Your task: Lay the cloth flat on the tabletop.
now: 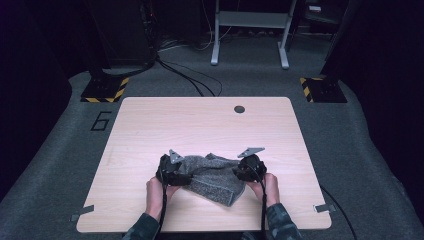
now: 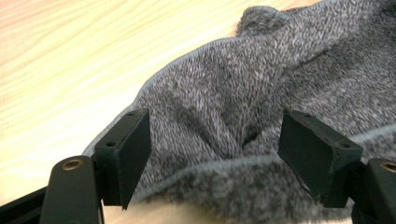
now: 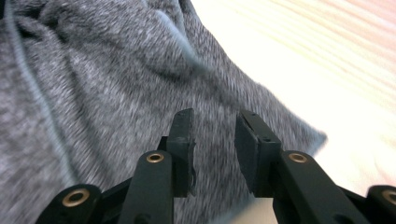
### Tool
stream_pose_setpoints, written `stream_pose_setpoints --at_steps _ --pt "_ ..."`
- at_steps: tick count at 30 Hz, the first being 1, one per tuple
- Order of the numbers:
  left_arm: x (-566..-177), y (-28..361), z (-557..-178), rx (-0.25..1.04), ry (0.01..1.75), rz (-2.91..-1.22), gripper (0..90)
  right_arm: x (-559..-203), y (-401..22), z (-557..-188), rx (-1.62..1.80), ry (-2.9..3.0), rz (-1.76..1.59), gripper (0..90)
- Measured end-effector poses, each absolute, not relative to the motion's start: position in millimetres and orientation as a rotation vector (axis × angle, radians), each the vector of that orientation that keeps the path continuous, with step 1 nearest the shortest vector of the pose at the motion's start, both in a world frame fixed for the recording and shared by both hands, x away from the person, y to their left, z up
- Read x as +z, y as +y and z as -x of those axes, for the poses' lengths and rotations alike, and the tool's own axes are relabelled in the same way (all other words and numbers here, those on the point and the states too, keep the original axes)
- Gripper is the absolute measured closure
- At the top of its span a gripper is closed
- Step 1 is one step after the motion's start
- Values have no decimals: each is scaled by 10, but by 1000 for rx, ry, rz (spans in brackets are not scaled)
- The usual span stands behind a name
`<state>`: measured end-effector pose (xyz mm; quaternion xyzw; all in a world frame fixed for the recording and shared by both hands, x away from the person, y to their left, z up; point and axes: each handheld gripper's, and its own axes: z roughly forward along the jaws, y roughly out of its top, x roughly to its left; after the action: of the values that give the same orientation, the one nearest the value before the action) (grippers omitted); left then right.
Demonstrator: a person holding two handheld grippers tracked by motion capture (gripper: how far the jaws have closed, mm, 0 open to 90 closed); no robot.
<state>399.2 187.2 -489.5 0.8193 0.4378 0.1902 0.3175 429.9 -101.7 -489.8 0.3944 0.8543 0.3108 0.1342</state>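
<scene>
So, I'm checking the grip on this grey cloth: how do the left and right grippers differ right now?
The left gripper has its jaws spread wide, a bunched fold of the grey cloth between them; the right gripper has a much narrower gap, with nothing pinched in it. In the high view the left gripper sits at the cloth's left edge, the right at its right edge. Both are open, over the cloth on the wooden table.
</scene>
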Motion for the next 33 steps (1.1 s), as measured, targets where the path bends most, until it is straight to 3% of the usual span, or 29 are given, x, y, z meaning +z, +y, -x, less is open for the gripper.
stream_pose_setpoints --at_steps 11,24,33 --pt "-5070 1930 -4088 477 1196 -2171 257 -5036 -1027 -4337 833 2509 -1196 739" --pt "-5130 1896 -4173 421 1147 -2194 256 -5004 -1187 -3952 801 2517 -1320 750" --pt "-4971 2011 -4123 400 1137 -2104 225 -4927 -1304 -3963 859 2565 -1348 647"
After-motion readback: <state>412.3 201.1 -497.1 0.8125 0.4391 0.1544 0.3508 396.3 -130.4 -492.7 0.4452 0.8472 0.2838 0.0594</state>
